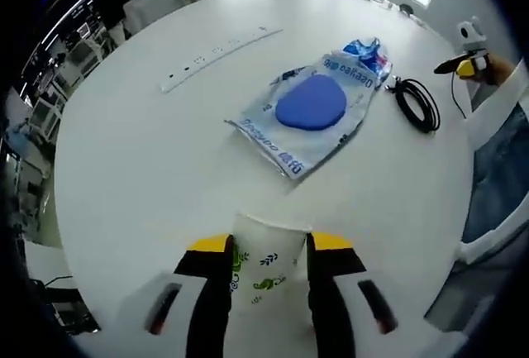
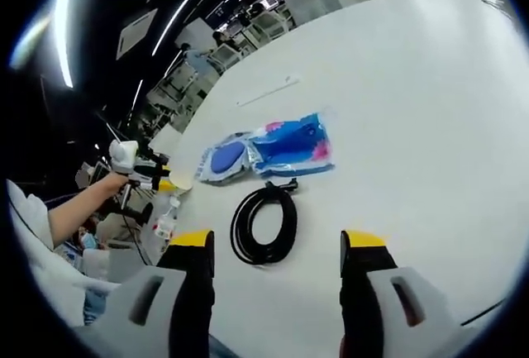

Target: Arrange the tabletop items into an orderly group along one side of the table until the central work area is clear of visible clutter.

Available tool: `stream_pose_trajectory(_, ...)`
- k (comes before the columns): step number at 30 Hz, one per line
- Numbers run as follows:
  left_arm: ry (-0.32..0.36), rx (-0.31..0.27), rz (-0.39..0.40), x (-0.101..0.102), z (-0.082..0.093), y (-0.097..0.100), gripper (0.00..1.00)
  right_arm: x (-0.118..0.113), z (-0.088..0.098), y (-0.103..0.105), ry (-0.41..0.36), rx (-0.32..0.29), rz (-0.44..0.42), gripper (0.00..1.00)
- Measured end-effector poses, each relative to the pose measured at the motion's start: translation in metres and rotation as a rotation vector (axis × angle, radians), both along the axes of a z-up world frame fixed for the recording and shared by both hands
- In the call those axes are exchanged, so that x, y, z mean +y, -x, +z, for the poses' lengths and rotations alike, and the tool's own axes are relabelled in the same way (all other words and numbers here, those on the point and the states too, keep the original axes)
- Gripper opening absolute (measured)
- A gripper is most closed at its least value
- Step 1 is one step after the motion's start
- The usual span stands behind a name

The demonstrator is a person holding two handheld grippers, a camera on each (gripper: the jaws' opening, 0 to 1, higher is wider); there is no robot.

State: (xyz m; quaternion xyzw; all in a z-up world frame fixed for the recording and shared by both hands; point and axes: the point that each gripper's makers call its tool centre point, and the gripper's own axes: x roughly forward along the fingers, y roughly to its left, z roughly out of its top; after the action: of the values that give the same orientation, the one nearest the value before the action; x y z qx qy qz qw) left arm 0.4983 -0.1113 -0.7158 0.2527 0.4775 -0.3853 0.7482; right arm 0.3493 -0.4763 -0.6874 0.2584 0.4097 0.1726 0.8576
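Observation:
A white paper cup (image 1: 263, 271) with green leaf prints stands between the jaws of my left gripper (image 1: 269, 246), which is shut on it near the table's edge. Beyond it lies a clear plastic bag (image 1: 318, 110) with a blue pad inside. A coiled black cable (image 1: 417, 103) rests to the bag's right. In the right gripper view, my right gripper (image 2: 277, 242) is open, hovering just above the cable coil (image 2: 264, 224), with the bag (image 2: 273, 147) further on. A hand holds the left gripper (image 2: 145, 174) at the left there. The right gripper (image 1: 467, 64) also appears at the table's right edge.
A long white power strip (image 1: 219, 54) lies across the far left part of the round white table (image 1: 124, 168). In the right gripper view the strip (image 2: 269, 92) sits behind the bag. Desks and chairs stand beyond the table. A small bottle (image 2: 165, 224) shows near the person's arm.

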Motion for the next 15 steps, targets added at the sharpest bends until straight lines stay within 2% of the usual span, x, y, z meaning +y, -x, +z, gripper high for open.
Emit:
stream_pose_trajectory(7,-0.012,-0.016,-0.015,0.006,0.003,0.004,0.31,0.005,-0.002,0.002,-0.006,0.001,0.012,0.6)
stream_pose_trajectory(15,0.105,-0.084,0.097,0.01,0.024,-0.005,0.3,-0.002,-0.006,0.006,-0.003,0.01,-0.003,0.6)
